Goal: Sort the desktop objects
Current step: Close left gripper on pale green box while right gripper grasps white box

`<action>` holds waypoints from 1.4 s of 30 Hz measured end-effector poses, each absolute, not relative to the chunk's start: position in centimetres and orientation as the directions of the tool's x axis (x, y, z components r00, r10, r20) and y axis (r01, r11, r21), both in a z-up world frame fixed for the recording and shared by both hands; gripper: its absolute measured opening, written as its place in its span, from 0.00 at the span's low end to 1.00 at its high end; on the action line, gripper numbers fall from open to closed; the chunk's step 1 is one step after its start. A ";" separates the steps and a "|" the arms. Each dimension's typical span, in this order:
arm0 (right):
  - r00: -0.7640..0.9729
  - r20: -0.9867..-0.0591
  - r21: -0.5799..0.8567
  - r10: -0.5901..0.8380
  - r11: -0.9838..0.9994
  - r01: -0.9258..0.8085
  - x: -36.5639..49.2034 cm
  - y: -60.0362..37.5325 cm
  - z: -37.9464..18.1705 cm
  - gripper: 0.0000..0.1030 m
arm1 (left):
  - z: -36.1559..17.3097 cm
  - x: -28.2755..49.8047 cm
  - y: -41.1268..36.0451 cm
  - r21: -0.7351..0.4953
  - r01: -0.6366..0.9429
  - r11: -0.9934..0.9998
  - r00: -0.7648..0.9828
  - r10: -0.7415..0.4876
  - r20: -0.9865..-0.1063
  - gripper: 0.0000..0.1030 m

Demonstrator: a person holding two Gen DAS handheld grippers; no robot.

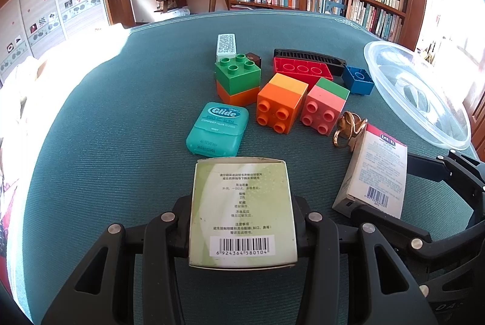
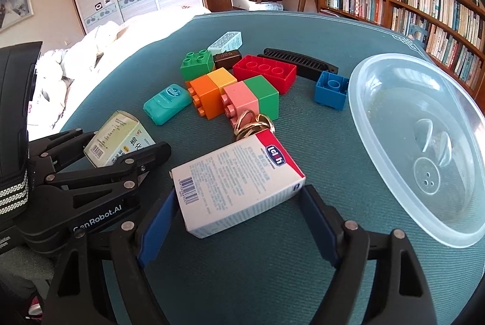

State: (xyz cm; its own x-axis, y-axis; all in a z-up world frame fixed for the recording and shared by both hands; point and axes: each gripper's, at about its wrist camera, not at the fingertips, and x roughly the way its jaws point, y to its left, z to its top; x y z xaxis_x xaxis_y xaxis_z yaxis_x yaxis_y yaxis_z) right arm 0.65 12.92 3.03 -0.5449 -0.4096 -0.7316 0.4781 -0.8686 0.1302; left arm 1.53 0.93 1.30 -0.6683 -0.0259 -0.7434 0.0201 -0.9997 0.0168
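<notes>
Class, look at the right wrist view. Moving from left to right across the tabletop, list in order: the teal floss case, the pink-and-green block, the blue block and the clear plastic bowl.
teal floss case → pink-and-green block → blue block → clear plastic bowl

Ahead of my tools I count nine toy bricks (image 2: 263,71), four small boxes (image 2: 239,182), one floss case (image 2: 166,107), one comb (image 2: 300,60), one clear bowl (image 2: 379,76).

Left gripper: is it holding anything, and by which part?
Yes. The left gripper holds the green box, jaws pressed on its two long sides near the barcode end. The white box sits unclamped between the right gripper's jaws.
</notes>
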 end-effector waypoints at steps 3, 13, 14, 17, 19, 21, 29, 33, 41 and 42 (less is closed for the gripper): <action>-0.547 -0.715 0.161 -0.435 -0.864 0.476 1.2 13.4 3.4 0.81 | 1.5 1.7 0.6 0.000 0.029 -1.000 -0.667 -0.020 -0.745 0.46; -0.564 -0.700 0.178 -0.439 -0.871 0.457 1.7 15.0 4.7 0.62 | 2.3 2.4 2.1 -0.003 -0.016 -1.000 -0.673 0.013 -0.739 0.46; -0.560 -0.709 0.174 -0.429 -0.876 0.450 1.5 15.1 4.5 0.62 | 2.2 2.4 1.9 -0.004 -0.011 -1.000 -0.671 0.010 -0.742 0.46; -0.528 -0.725 0.229 -0.443 -0.878 0.421 0.9 15.3 3.8 0.81 | 2.4 2.6 1.2 -0.012 0.011 -1.000 -0.670 0.001 -0.742 0.46; -0.519 -0.722 0.266 -0.459 -0.875 0.403 0.7 15.4 3.6 0.81 | 2.6 2.7 0.9 -0.008 0.026 -1.000 -0.673 -0.012 -0.740 0.46; -0.508 -0.718 0.304 -0.475 -0.871 0.386 0.3 15.3 3.6 0.81 | 2.6 2.8 0.3 -0.008 0.038 -0.999 -0.673 -0.019 -0.739 0.46; -0.550 -0.765 0.192 -0.334 -0.934 0.300 -1.2 12.3 3.2 0.81 | 2.5 2.9 -0.8 -0.016 0.064 -0.998 -0.668 -0.031 -0.743 0.46; -0.578 -0.757 0.123 -0.306 -0.935 0.334 -0.5 12.0 3.1 0.76 | 2.3 3.0 -0.9 -0.018 0.054 -0.998 -0.664 -0.023 -0.748 0.46; -0.572 -0.759 0.092 -0.312 -0.920 0.380 1.4 13.8 3.6 0.53 | 2.4 3.2 0.2 -0.010 0.034 -0.999 -0.662 -0.015 -0.750 0.46; -0.582 -0.759 0.069 -0.294 -0.924 0.376 1.6 14.0 3.7 0.53 | 2.4 3.2 0.2 -0.011 0.035 -0.999 -0.661 -0.015 -0.750 0.46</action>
